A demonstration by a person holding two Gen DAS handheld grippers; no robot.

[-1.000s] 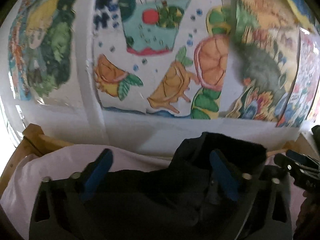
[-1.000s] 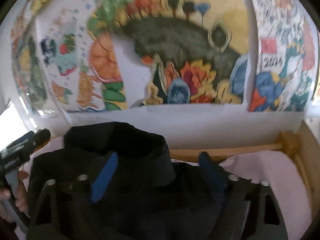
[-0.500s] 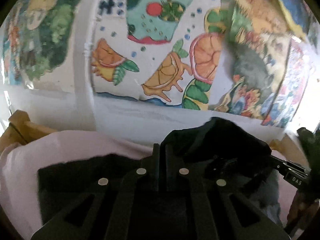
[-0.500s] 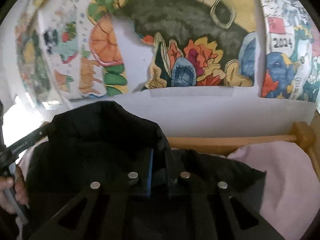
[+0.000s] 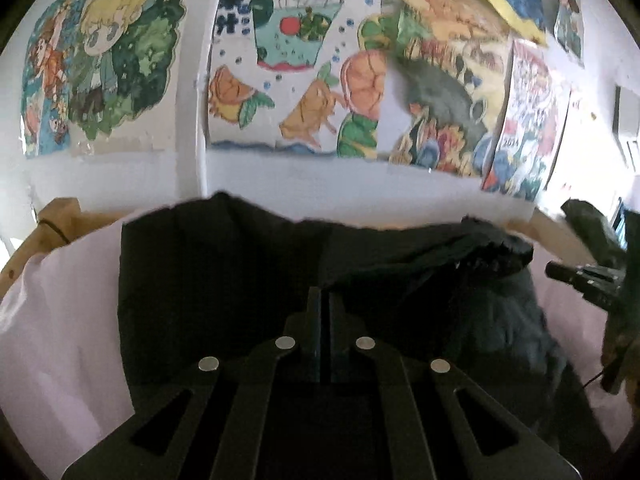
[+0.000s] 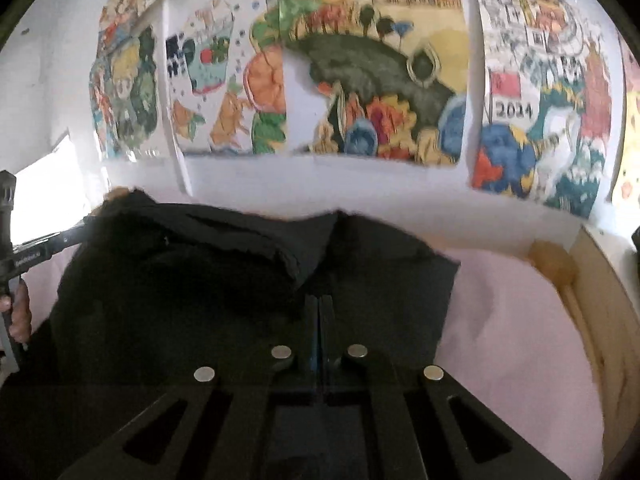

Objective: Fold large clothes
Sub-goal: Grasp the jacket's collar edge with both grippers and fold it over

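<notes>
Dark clothing (image 5: 224, 280), a large black garment that looked like a jacket or coat, lay spread over a pale pink sheet (image 5: 60, 312) on a wooden-framed bed (image 6: 592, 280). It filled most of the lower half of both wrist views. Behind the bed rose a white wall (image 5: 280, 180) covered with bright children's paintings (image 6: 380, 80) of fruit, animals and figures.

Along the garment's far side, one layer with a ragged, toothed edge, possibly a zip (image 5: 496, 248), was raised above the layer beneath. That lifted flap suggested a fold was under way, with the cloth pinched at two points so it could be carried over evenly.

At the bottom centre of the left wrist view, the left gripper (image 5: 320, 304) had its jaws pressed together on a ridge of the black fabric. The right gripper (image 6: 319, 312) sat likewise in its own view, jaws closed with black cloth around the tips. The dim light made it hard to see how much cloth each one actually caught.

Each tool also appeared at the edge of the other's view, so the two worked side by side across the garment's width. A person's hand (image 6: 18, 312) showed on the left tool's handle.
</notes>
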